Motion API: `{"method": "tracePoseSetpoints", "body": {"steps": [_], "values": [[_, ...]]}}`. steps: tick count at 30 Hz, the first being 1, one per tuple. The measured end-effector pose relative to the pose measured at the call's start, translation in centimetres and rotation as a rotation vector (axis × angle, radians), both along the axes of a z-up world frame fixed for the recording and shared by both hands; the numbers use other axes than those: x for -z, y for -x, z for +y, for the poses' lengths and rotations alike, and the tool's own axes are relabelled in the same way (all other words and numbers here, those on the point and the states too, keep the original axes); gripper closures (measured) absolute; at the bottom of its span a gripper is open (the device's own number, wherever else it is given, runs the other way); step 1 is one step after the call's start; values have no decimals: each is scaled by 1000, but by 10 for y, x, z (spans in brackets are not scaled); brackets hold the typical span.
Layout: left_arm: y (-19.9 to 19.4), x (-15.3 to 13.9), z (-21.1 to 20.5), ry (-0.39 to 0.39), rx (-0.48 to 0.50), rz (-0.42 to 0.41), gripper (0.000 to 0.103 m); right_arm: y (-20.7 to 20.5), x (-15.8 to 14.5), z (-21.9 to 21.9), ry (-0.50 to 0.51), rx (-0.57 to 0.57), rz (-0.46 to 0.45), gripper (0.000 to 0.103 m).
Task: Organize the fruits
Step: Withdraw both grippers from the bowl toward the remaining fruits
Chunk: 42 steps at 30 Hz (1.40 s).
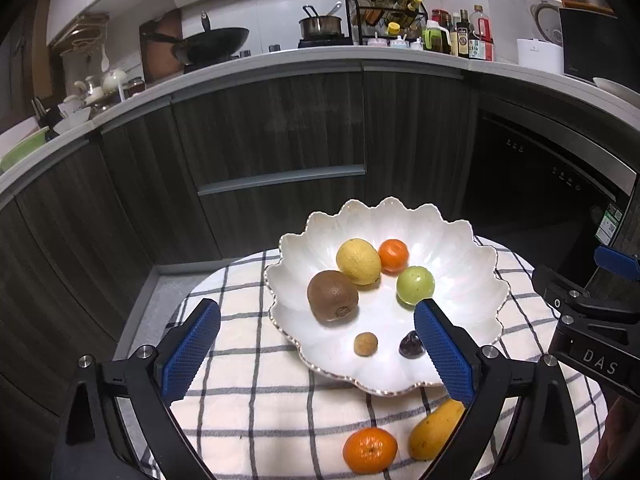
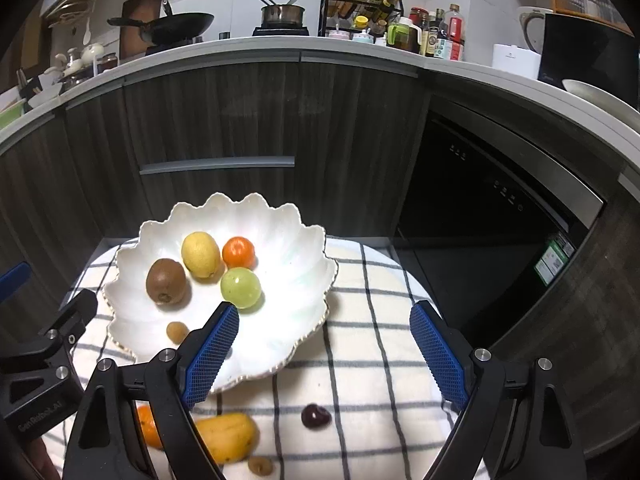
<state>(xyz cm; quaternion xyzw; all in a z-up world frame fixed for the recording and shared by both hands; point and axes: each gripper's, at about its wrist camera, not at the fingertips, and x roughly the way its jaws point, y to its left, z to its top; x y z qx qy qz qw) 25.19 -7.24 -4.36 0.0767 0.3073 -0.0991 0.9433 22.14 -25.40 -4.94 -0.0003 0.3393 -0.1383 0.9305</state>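
Left wrist view: the left hand-held gripper is held wide open and empty above the white scalloped plate. Still on the checked cloth, the mango and mandarin lie just below its blue pads; the mango's long axis is tilted up to the right. The right hand-held gripper, also open and empty, is judged nearer the cherry.

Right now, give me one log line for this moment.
left hand-held gripper: open, empty | right hand-held gripper: open, empty | plate: six fruits | cloth: orange, mango, cherry
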Motion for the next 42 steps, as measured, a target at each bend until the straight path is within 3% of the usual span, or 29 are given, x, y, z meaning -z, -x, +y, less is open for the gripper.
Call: {"method": "tracePoseSetpoints", "body": {"steps": [9, 24, 42], "values": [[39, 2, -3, -16, -3, -9, 4, 41, 5, -10, -32, 67, -14, 15], [91, 38, 2, -28, -21, -3, 4, 89, 47, -12, -70, 84, 47, 15], [70, 89, 1, -46, -48, 73, 4, 64, 90, -11, -62, 70, 110, 15]]}}
